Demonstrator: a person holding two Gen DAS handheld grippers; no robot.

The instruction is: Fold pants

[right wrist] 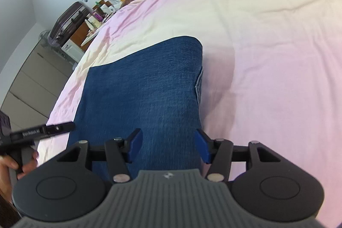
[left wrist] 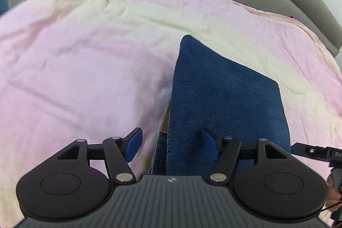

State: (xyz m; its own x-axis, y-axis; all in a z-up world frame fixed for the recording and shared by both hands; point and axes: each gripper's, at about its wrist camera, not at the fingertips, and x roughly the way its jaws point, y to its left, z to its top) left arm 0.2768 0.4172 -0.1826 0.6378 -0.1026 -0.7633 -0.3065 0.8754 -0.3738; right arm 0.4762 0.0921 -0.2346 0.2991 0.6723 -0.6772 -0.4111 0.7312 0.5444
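The folded blue pants [left wrist: 226, 99] lie flat on the pink bedsheet [left wrist: 85, 57]; the left gripper [left wrist: 173, 144] hangs open over their left edge, holding nothing. The right gripper [right wrist: 168, 145] stands open above their near part, also empty.

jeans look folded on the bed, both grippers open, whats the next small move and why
Probably lift both grippers clear. The jeans lie as a compact folded block on the pink sheet, and the left gripper and right gripper are open with nothing pinched. A light press to flatten the top could follow.
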